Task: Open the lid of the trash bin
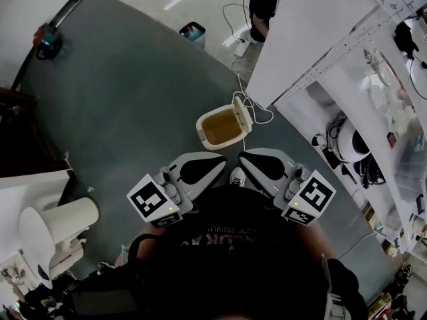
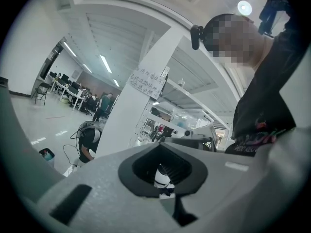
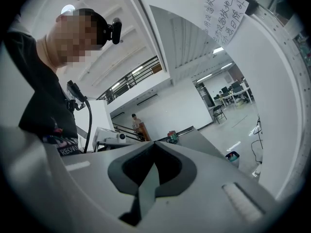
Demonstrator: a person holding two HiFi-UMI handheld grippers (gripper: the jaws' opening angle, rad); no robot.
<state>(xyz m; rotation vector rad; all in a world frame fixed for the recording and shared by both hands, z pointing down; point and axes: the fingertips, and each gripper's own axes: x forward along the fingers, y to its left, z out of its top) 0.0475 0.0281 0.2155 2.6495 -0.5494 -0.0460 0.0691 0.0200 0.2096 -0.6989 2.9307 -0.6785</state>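
Sitting on the grey floor just ahead of both grippers, the trash bin is gaping, its lid tipped up. A white partition is crowding its right, while open floor is spreading left. The left gripper and right gripper are keeping their jaws pressed together, empty. Their own views are missing the bin, catching only the person's torso and a distant office.

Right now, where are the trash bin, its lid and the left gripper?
trash bin (image 1: 200,129): head view, left rim.
lid (image 1: 243,113): head view, middle of raised flap.
left gripper (image 1: 221,163): head view, its shut tips.
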